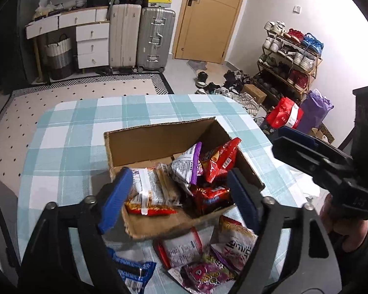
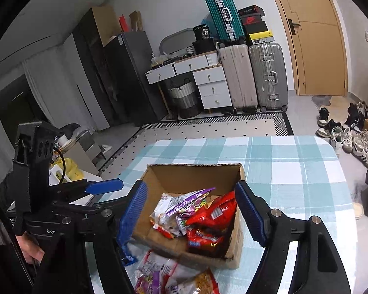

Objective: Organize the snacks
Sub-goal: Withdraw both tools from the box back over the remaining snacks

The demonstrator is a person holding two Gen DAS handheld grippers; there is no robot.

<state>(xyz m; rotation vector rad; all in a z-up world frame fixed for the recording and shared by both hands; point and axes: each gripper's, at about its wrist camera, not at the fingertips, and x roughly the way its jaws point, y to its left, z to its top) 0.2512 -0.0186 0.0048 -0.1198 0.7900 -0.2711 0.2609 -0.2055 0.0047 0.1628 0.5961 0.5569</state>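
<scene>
The cardboard box (image 1: pixel 174 147) sits at frame centre on the table (image 1: pixel 68 132). Snack packets (image 1: pixel 208 164) lie inside the box. Loose packets (image 1: pixel 203 257) lie on the table below the box, at the lower edge. Suitcases (image 1: pixel 142 36) stand behind the table, upper centre; the shoe rack (image 1: pixel 289 61) stands upper right.

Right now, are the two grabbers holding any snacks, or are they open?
Left gripper: jaws open, holding nothing, above the cardboard box.
Right gripper: jaws open, holding nothing, also above the box.
</scene>
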